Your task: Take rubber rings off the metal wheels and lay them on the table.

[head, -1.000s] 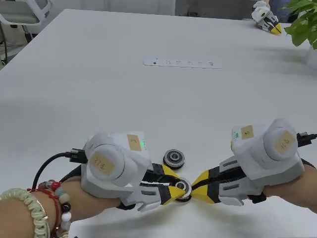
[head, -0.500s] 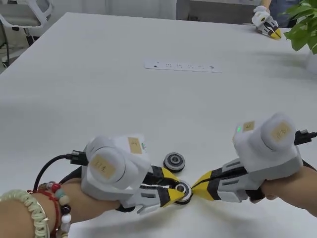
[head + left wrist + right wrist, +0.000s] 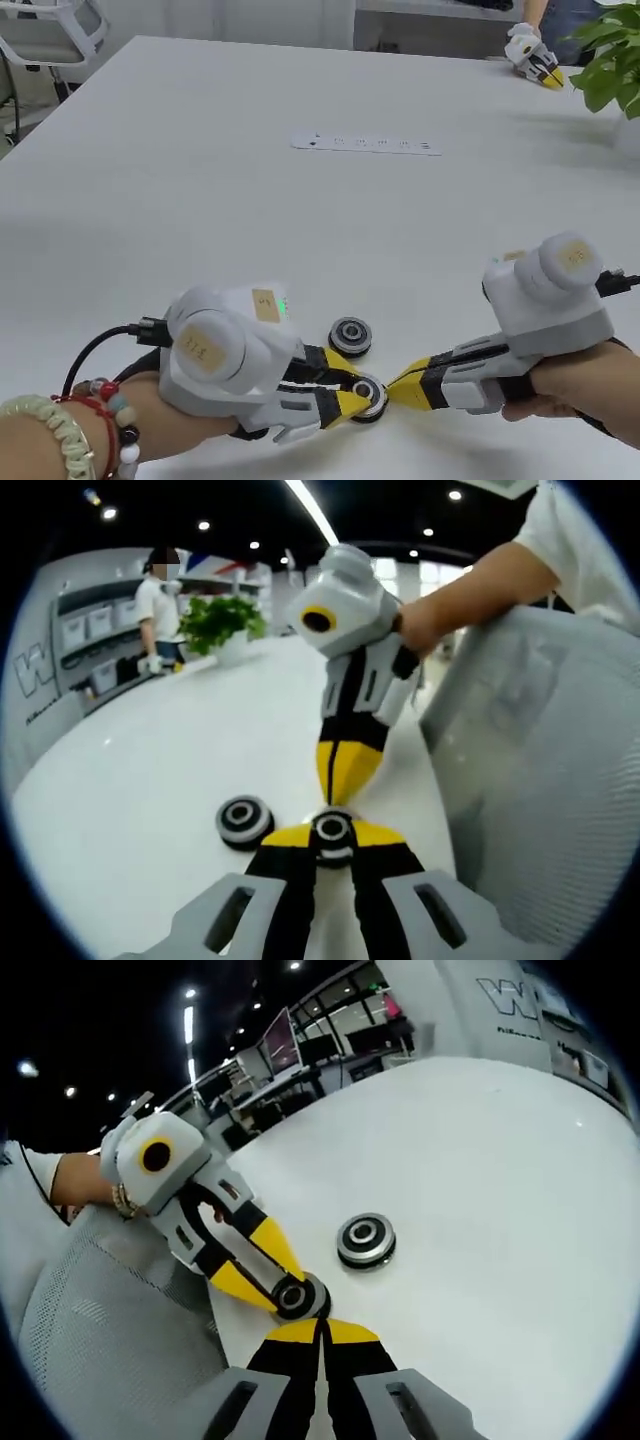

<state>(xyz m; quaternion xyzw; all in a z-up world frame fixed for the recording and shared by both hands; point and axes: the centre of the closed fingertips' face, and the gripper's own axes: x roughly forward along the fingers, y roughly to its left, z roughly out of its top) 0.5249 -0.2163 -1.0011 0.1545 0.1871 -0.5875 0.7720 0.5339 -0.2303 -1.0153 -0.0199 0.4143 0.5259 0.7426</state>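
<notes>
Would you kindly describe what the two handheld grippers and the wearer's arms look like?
Both the left gripper and right gripper have rounded white-grey housings with tan labels, black jaws tipped in yellow, and a black cable at the rear. The left wrist wears bead bracelets, pale green, red and mixed colours.

- Left gripper (image 3: pixel 362 390), left of the loose metal wheel (image 3: pixel 351 335): two tan stickers (image 3: pixel 264 303) sit on its white housing, each with handwritten marks too small to read.
- Right gripper (image 3: pixel 392 392), right of that wheel: a tan sticker (image 3: pixel 574 256) on its round cap has writing that is not legible.
- Power strip (image 3: pixel 366 144), far beyond the wheel: small dark marks, unreadable.
- Left gripper view, wall (image 3: pixel 40 695) far off to the left of the wheel (image 3: pixel 245 820): a large letter "W", with a smaller line beneath that cannot be read.
- Right gripper view, wall (image 3: pixel 470 1010) far beyond the wheel (image 3: pixel 366 1239): a large outlined "W"; the letters after it cannot be made out.
</notes>
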